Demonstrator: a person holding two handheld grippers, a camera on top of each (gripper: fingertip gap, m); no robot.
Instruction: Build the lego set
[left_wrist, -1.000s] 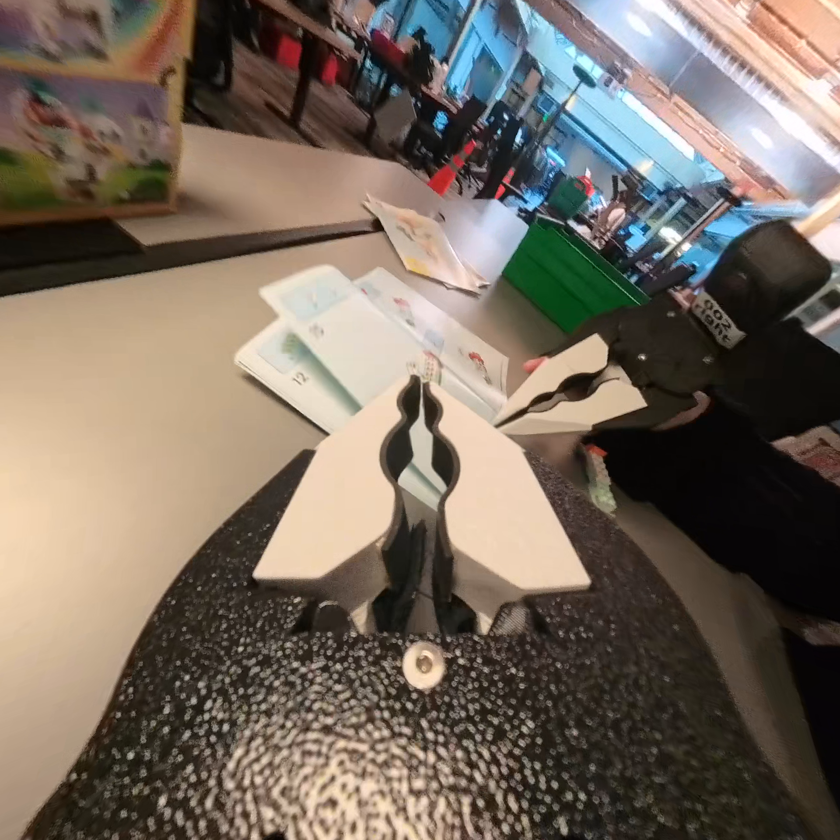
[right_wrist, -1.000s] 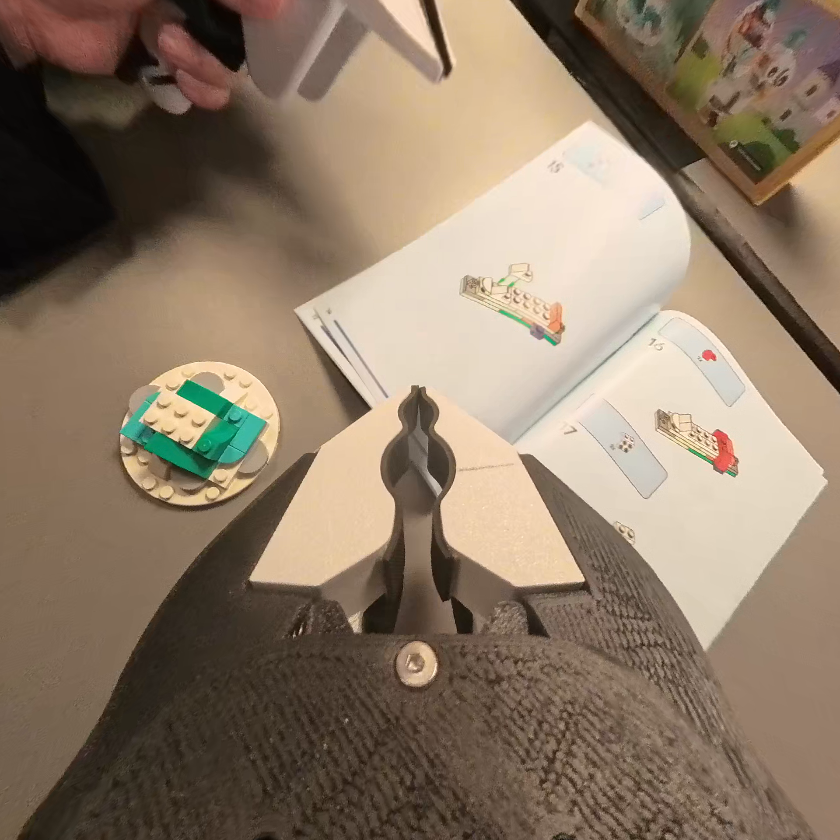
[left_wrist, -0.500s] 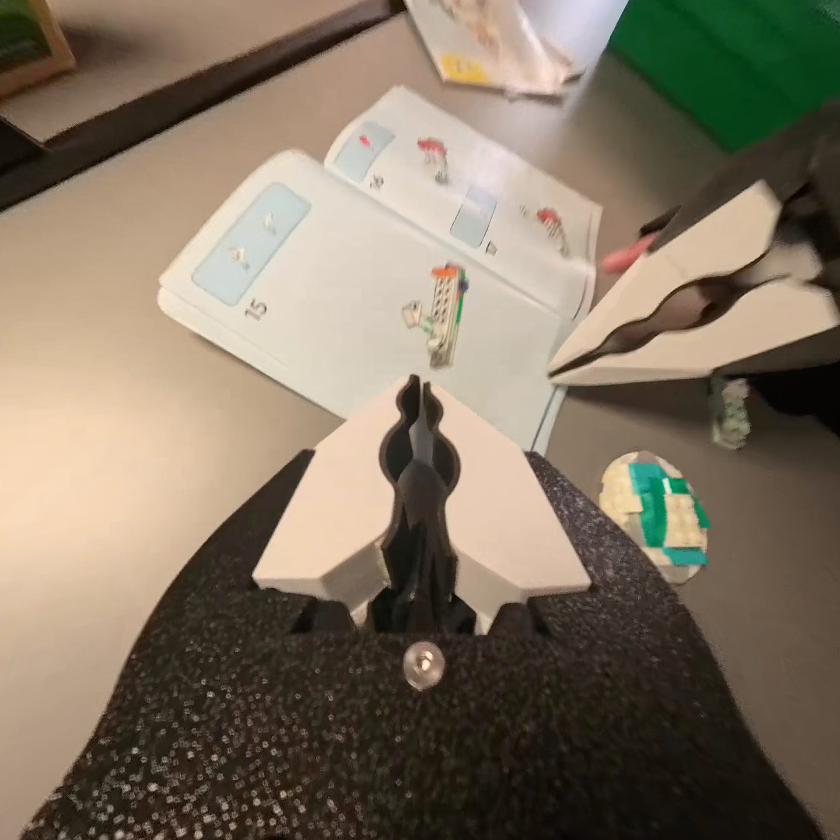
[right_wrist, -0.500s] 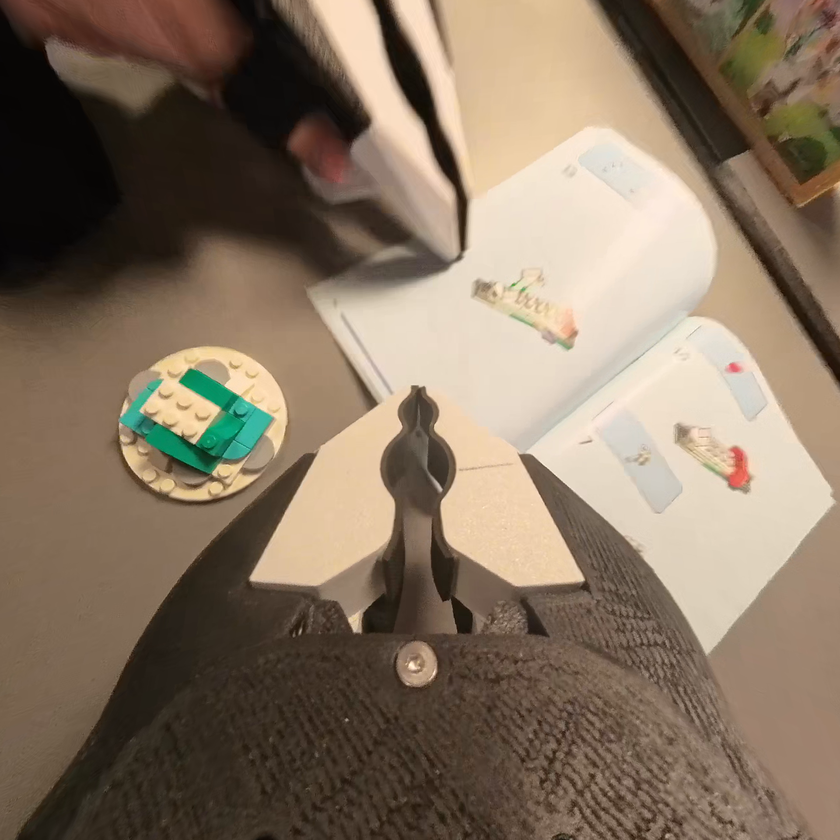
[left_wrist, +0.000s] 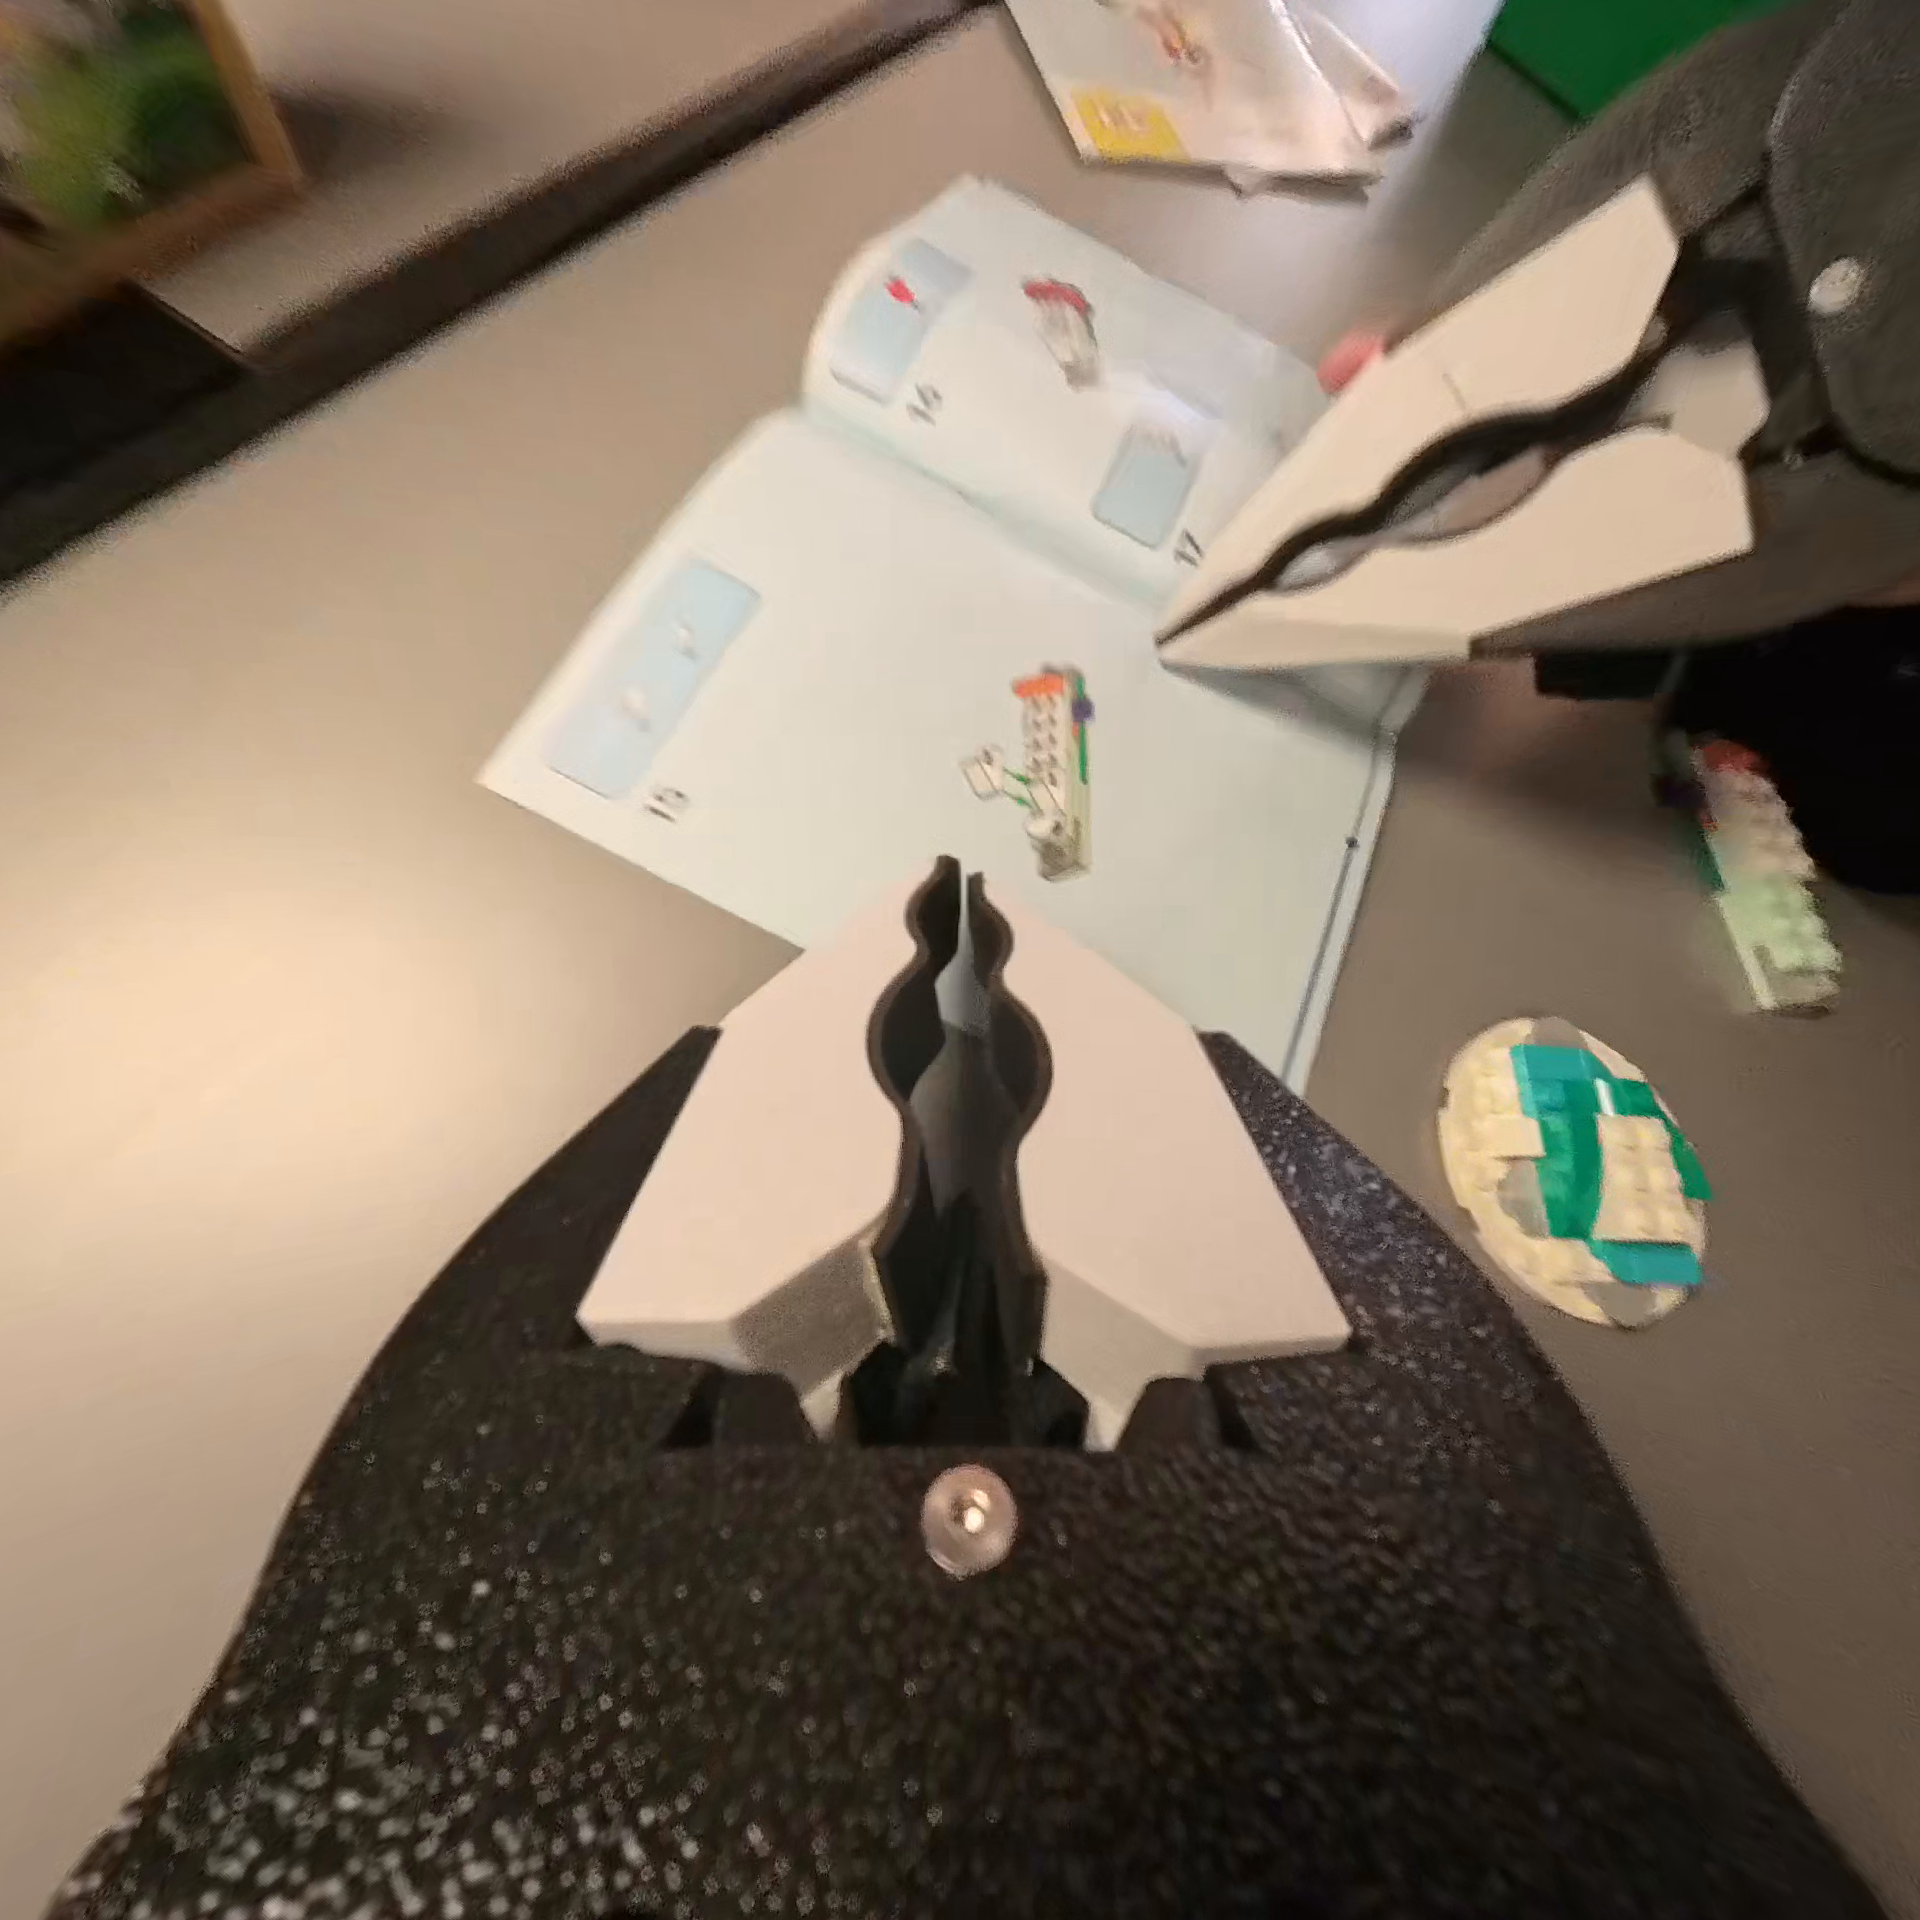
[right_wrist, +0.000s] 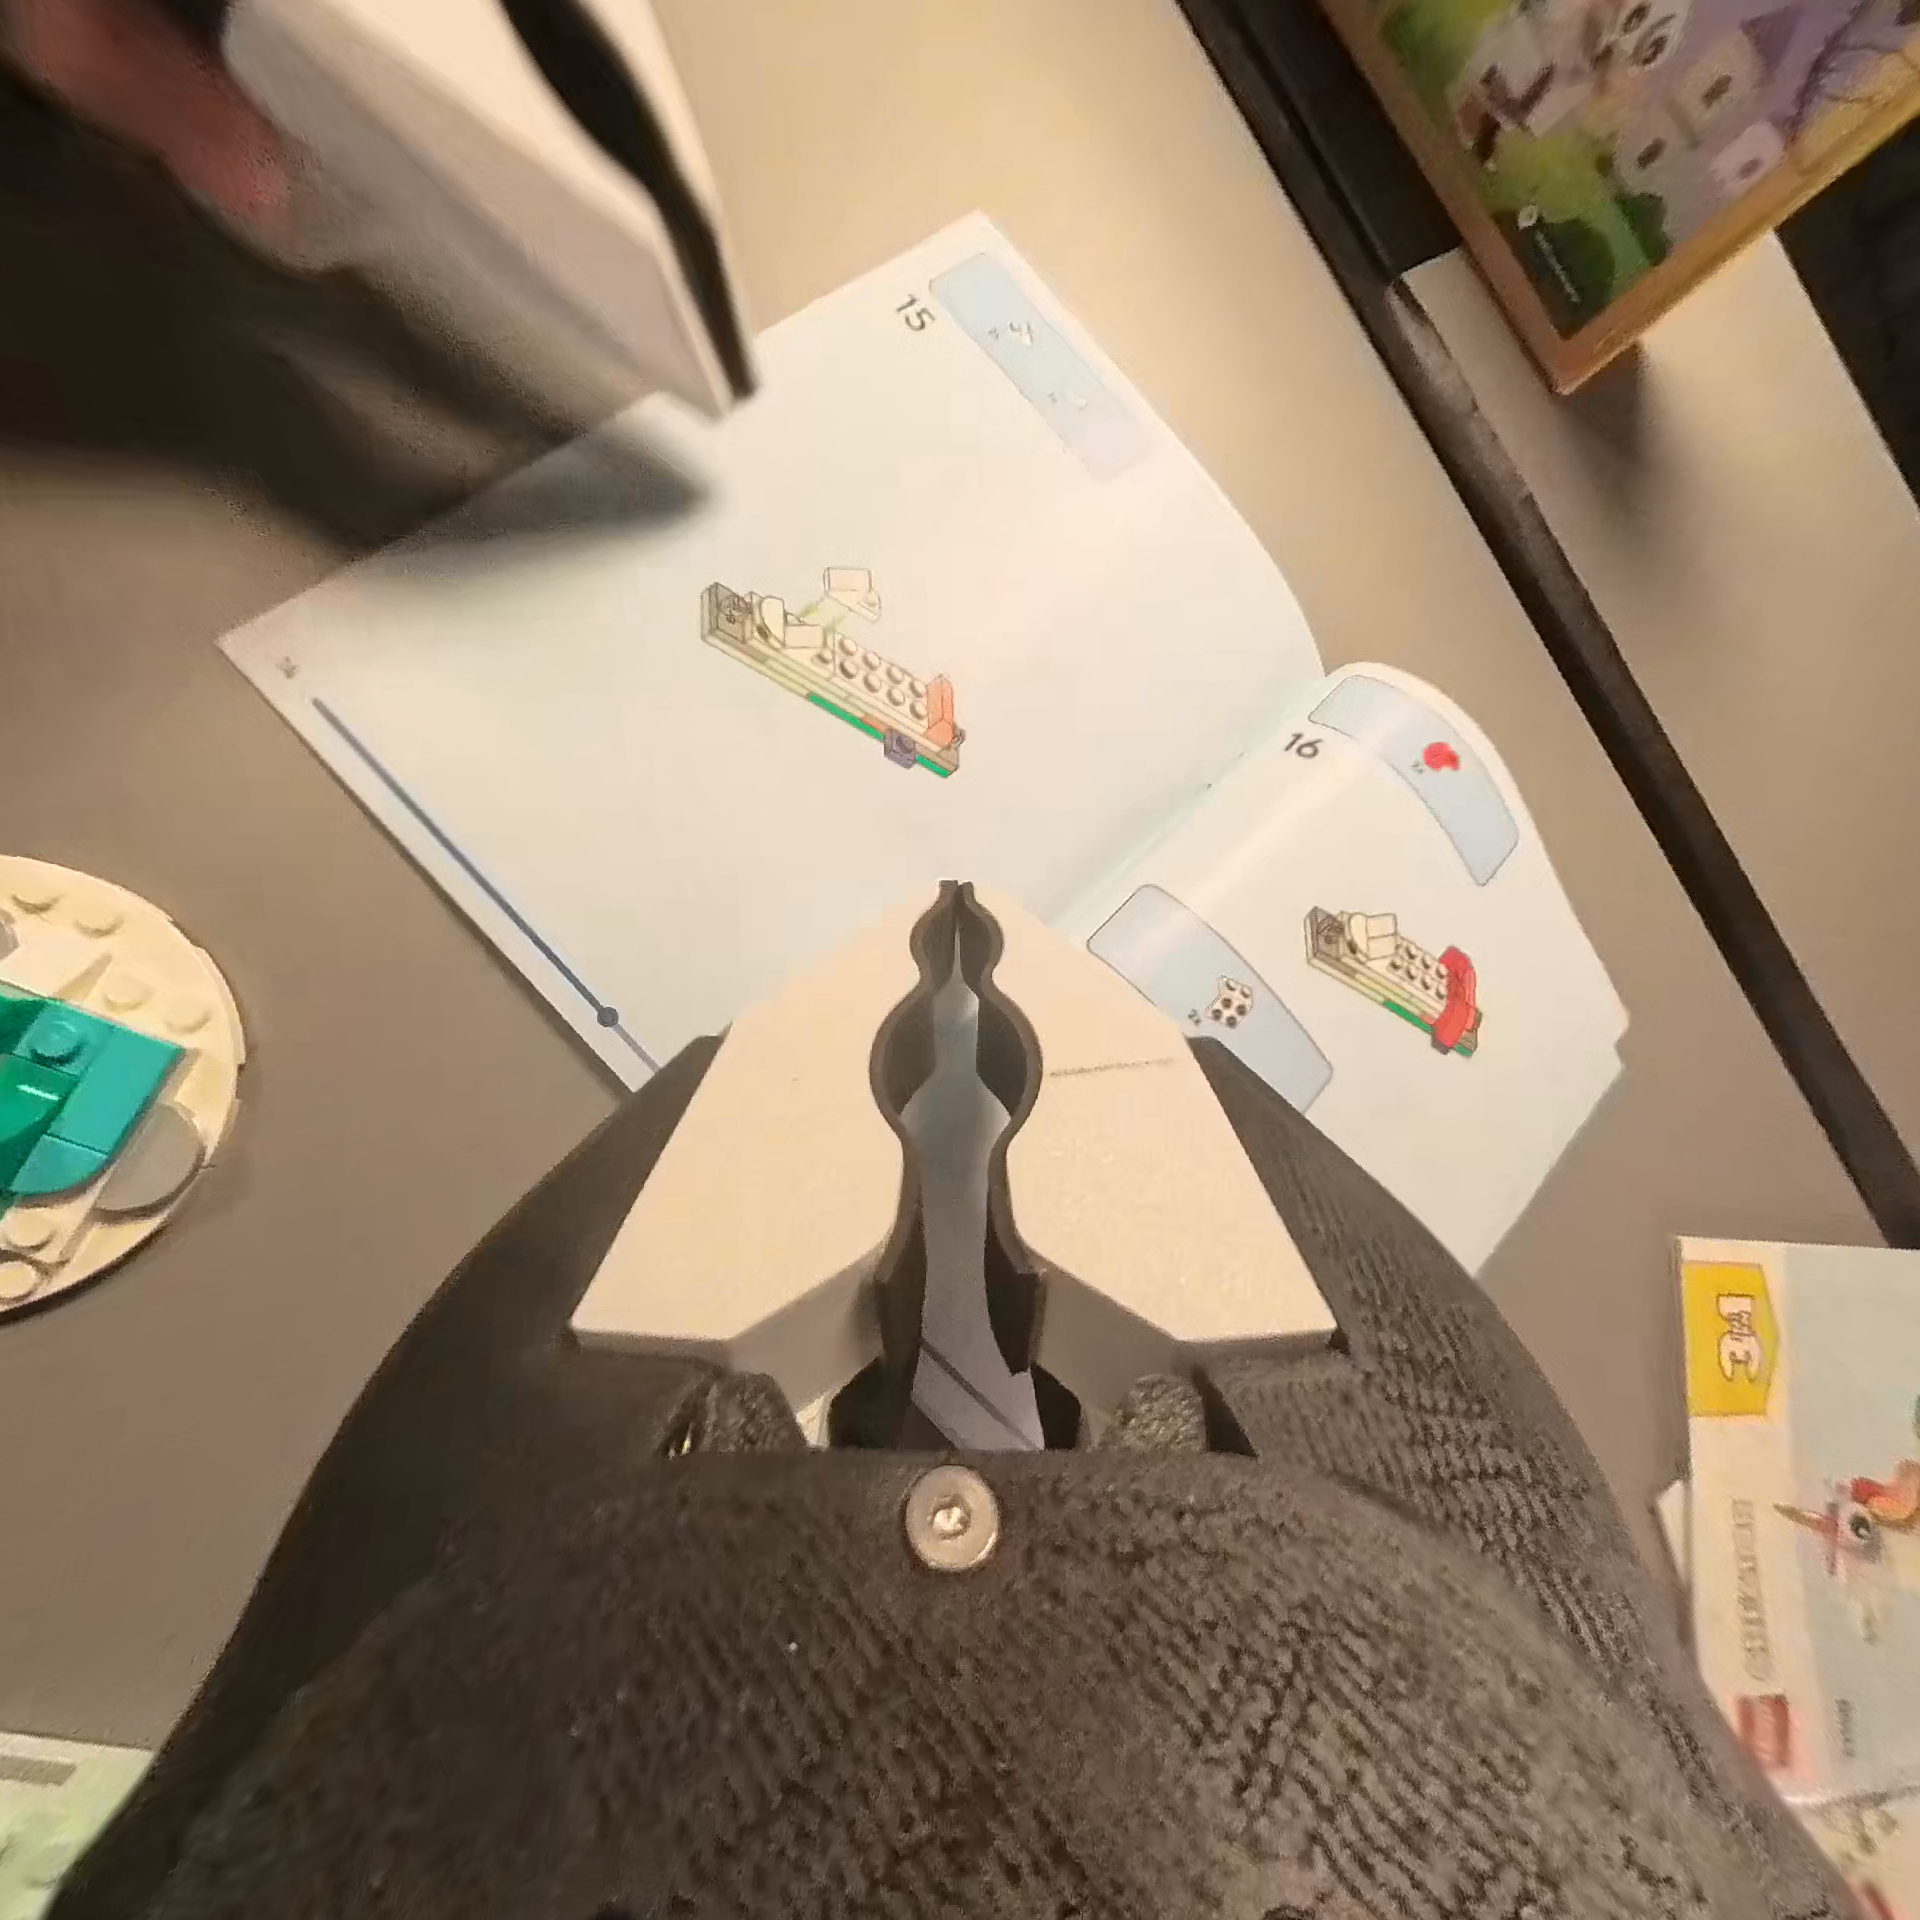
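An open pale-blue instruction booklet (left_wrist: 883, 623) lies on the grey table, also in the right wrist view (right_wrist: 831, 499). A round cream plate with teal and cream bricks (left_wrist: 1569, 1164) sits right of it and shows at the left edge of the right wrist view (right_wrist: 104, 1091). A long pale-green and white build (left_wrist: 1756, 904) lies beyond the plate. My left gripper (left_wrist: 958, 878) is shut and empty above the booklet's near edge. My right gripper (right_wrist: 956, 891) is shut and empty over the booklet's fold. Each shows in the other's view: the right gripper (left_wrist: 1169, 639) and the blurred left gripper (right_wrist: 727, 384).
The lego box (right_wrist: 1621, 135) stands beyond a dark gap between tables (right_wrist: 1558, 582), and shows blurred in the left wrist view (left_wrist: 125, 156). A second booklet (right_wrist: 1808, 1507) lies at the right, with loose papers or bags (left_wrist: 1195, 94) by it. My hands' fingertips stand some 9 cm from each other.
The left gripper has tipped down from facing the room to facing the table and come over the booklet. The right gripper has shifted right; the round plate has slid to its view's left edge.
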